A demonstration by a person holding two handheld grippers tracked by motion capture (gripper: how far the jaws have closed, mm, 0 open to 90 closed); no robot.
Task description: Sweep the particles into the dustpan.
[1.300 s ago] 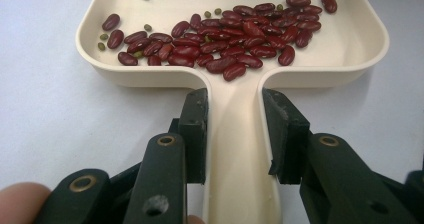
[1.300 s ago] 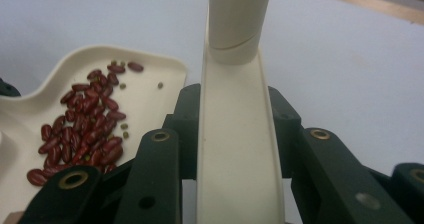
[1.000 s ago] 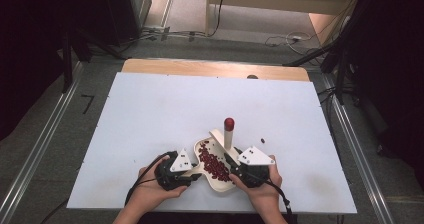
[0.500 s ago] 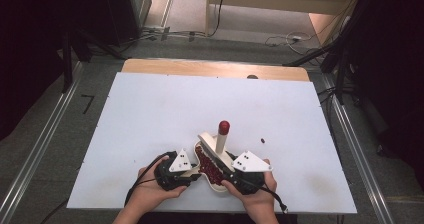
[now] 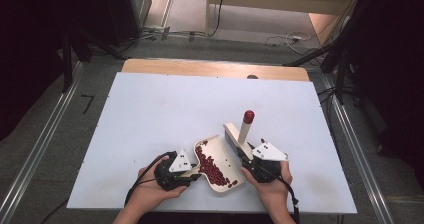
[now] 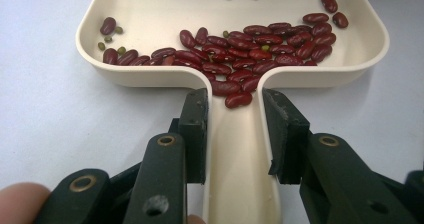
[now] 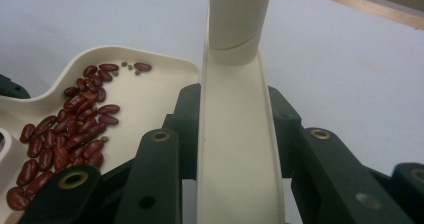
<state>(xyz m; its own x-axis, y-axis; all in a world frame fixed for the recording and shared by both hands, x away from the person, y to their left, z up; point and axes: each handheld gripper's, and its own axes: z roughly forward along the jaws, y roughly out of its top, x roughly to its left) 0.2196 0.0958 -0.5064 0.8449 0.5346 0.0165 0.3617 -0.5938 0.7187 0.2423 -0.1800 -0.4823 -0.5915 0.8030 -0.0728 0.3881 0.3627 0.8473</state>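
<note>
Evidently light and stiff, the cream dustpan (image 5: 220, 159) of loose red beans (image 6: 250, 54) lies at the table's 6 o'clock edge, its handle clamped by the left gripper (image 6: 235, 129), while the right gripper (image 7: 235, 129) clamps the brush (image 5: 239, 136), beans ready to spill if tilted.

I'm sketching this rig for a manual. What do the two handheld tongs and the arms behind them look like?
Both tongs, left and right, are black, each topped by a grey three-cornered plate with dark dots. Their jaws are flat black bars on links with brass-ringed pivots. A black cable trails from each. The forearms are bare, with no sleeves showing.
</note>
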